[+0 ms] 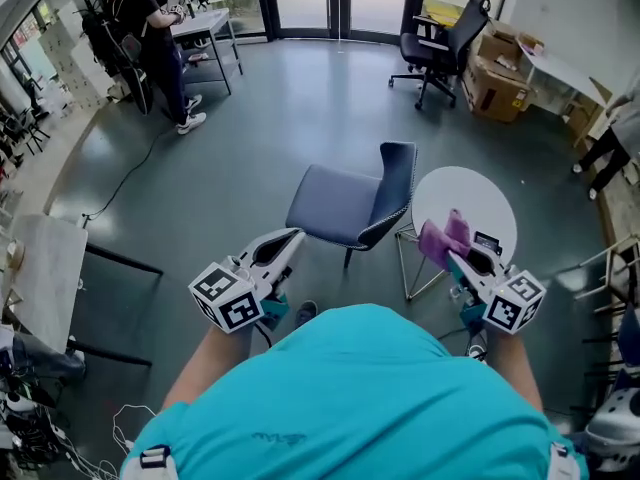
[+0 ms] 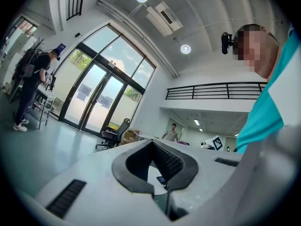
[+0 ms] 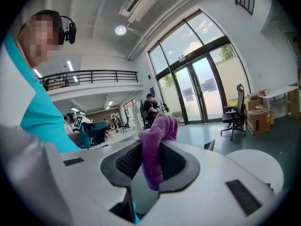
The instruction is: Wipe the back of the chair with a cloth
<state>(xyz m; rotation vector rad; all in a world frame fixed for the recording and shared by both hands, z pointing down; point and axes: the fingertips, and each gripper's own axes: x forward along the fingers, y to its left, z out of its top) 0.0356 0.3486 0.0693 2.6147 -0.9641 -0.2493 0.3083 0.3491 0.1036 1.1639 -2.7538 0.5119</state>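
Here the dark blue padded chair (image 1: pixel 345 206) stands at twelve o'clock, its back (image 1: pixel 398 180) apparently unwiped. At two o'clock the right gripper (image 1: pixel 462 258) pinches the purple terry cloth (image 1: pixel 444 238) above a round white table (image 1: pixel 492 203). The left gripper (image 1: pixel 285 243) is pressed together, empty. Approach step: the cloth likely next travels toward ten o'clock.

The chair (image 1: pixel 345 206) stands in front of the person, its back turned to the round table (image 1: pixel 490 203) just to its right. The left gripper (image 1: pixel 288 238) hangs near the seat's near left corner. The right gripper (image 1: pixel 460 258), with the cloth (image 1: pixel 443 236) in its jaws, hangs over the table's near left edge. The office chair (image 1: pixel 445 43) stands far behind.
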